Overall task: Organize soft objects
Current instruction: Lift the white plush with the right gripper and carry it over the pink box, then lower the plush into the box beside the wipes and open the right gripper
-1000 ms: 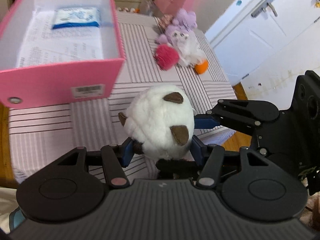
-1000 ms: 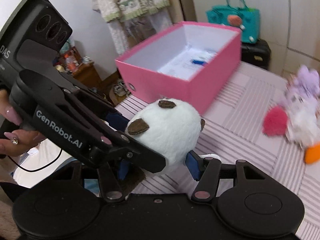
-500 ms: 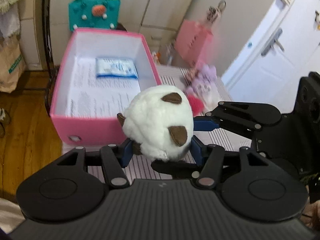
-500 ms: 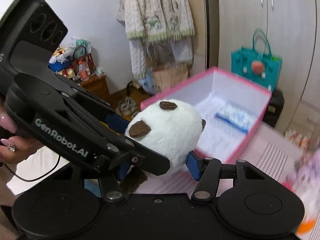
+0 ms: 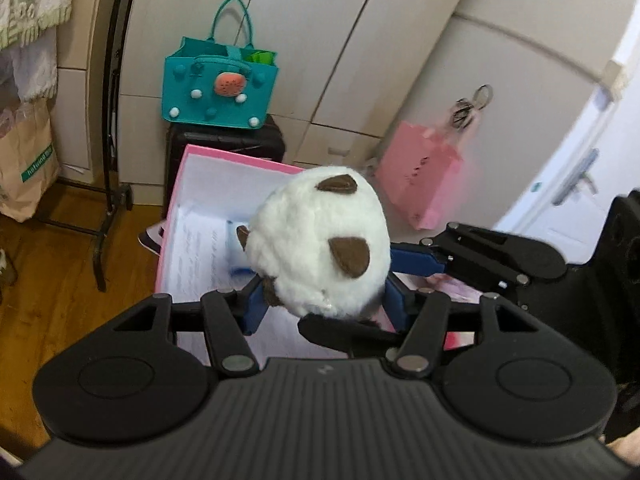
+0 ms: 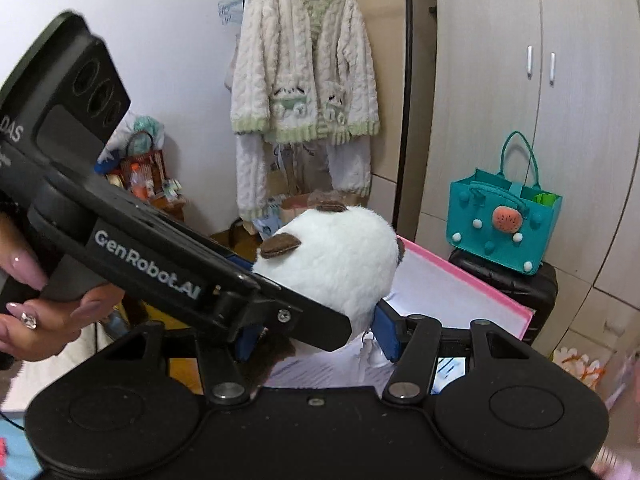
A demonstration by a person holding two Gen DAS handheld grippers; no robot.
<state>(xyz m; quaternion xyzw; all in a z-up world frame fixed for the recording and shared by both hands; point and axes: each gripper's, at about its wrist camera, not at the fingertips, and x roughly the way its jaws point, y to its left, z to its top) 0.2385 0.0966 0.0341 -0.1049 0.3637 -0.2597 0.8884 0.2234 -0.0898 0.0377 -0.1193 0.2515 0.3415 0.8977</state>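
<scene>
A round white plush toy point(image 5: 320, 240) with brown ears hangs in the air, gripped from two sides. My left gripper point(image 5: 326, 306) is shut on its lower part, blue pads pressed into the fur. The right gripper point(image 6: 316, 334) is shut on the same plush toy point(image 6: 340, 264); one of its blue fingers point(image 5: 416, 260) reaches in from the right in the left wrist view. Below and behind the toy lies the open pink box point(image 5: 208, 160), lined with printed paper and holding a blue-white packet, mostly hidden. The box's far rim point(image 6: 480, 280) shows in the right wrist view.
A teal felt bag point(image 5: 220, 84) sits on a black case point(image 5: 224, 140) behind the box. A pink paper bag point(image 5: 420, 176) hangs by the wardrobe doors. A knit cardigan point(image 6: 304, 80) hangs on a black rack. A hand point(image 6: 48, 312) holds the left tool's casing point(image 6: 152, 268).
Both grippers rose with the plush toy and swung toward the pink box. The striped table and the other plush toys have dropped out of view; the wardrobe and teal bag now fill the background.
</scene>
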